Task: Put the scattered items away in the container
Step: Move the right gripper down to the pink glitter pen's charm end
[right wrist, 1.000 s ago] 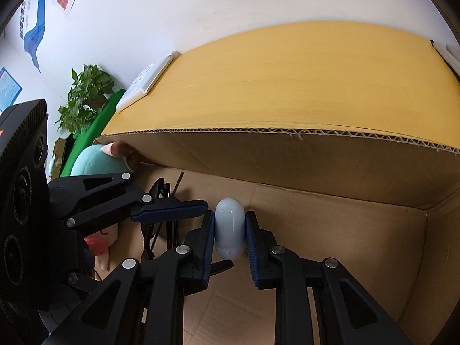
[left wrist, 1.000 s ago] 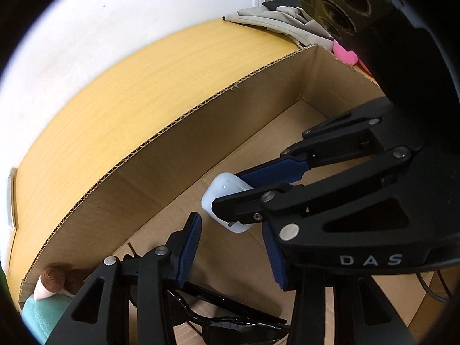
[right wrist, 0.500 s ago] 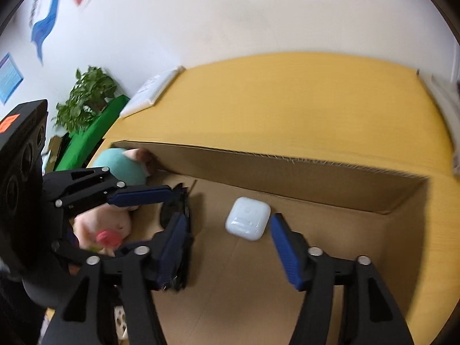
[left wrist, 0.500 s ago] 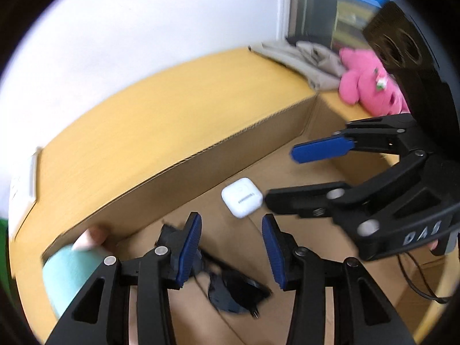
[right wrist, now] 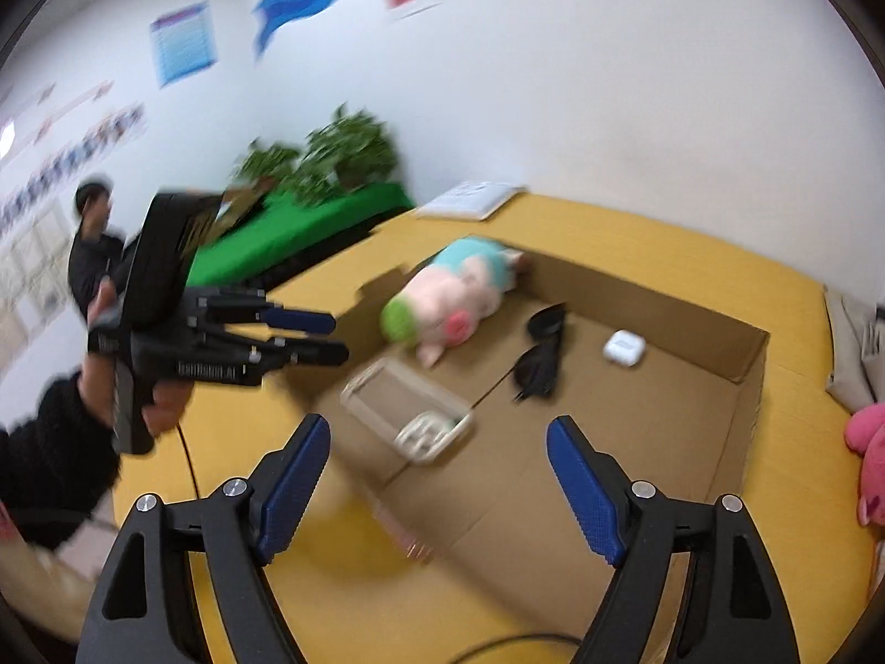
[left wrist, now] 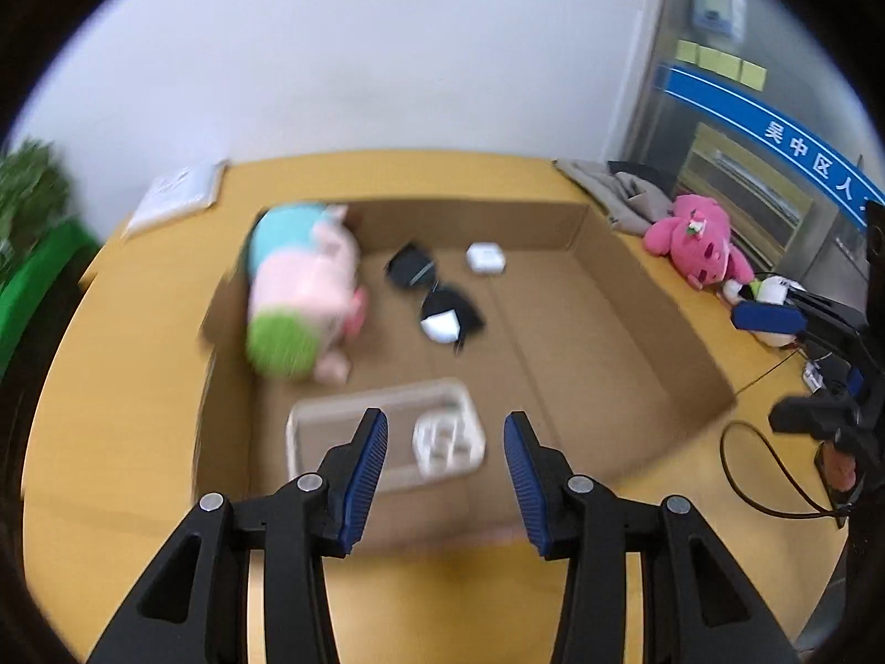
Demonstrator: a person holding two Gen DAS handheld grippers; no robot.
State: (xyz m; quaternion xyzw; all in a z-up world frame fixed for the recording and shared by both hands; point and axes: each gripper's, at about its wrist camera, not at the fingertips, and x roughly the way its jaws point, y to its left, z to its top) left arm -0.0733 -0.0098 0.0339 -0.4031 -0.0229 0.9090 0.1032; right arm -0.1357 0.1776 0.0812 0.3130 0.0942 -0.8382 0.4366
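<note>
Potted plants [right wrist: 332,157] (blurred), green cloth [right wrist: 310,232], posters [right wrist: 182,41].

The left gripper [left wrist: 445,462] and right gripper [right wrist: 437,470] are black, with blue ridged pads and silver screws.

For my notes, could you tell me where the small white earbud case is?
The small white earbud case lies inside the cardboard box, near its far wall, right of the black sunglasses.

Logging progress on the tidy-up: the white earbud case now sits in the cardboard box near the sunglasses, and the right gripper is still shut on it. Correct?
Not quite. The right gripper is open and empty, its jaws spread wide, as the right wrist view shows. The rest holds: the white earbud case lies on the floor of the cardboard box, near the sunglasses.
</note>
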